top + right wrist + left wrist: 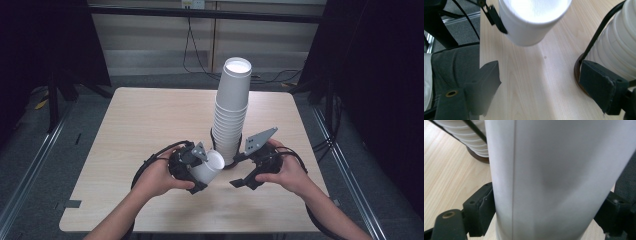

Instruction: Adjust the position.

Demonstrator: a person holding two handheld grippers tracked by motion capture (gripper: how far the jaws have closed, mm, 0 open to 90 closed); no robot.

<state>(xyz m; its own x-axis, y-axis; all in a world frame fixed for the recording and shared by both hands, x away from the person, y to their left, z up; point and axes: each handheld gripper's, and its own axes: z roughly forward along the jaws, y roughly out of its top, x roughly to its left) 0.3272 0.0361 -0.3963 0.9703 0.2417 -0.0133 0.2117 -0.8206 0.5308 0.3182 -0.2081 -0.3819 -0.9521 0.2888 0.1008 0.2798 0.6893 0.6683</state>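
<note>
A tall stack of white paper cups (231,115) stands on a dark round base (578,75) on the wooden table (150,120). My left gripper (196,170) is shut on a single white cup (209,166), held tilted with its mouth toward the stack; the cup's wall (549,180) sits between both black pads (480,206). My right gripper (241,167) is open just right of the stack's foot, nothing between its jaws. In the right gripper view the held cup (531,17) hangs ahead and the stack (616,47) stands beside the right pad (599,85).
A thin black rod (599,35) rises along the stack from its base. The table's near edge (190,227) lies just below the person's forearms. Black frames (55,90) and floor rails flank the table. Cables (192,55) hang behind it.
</note>
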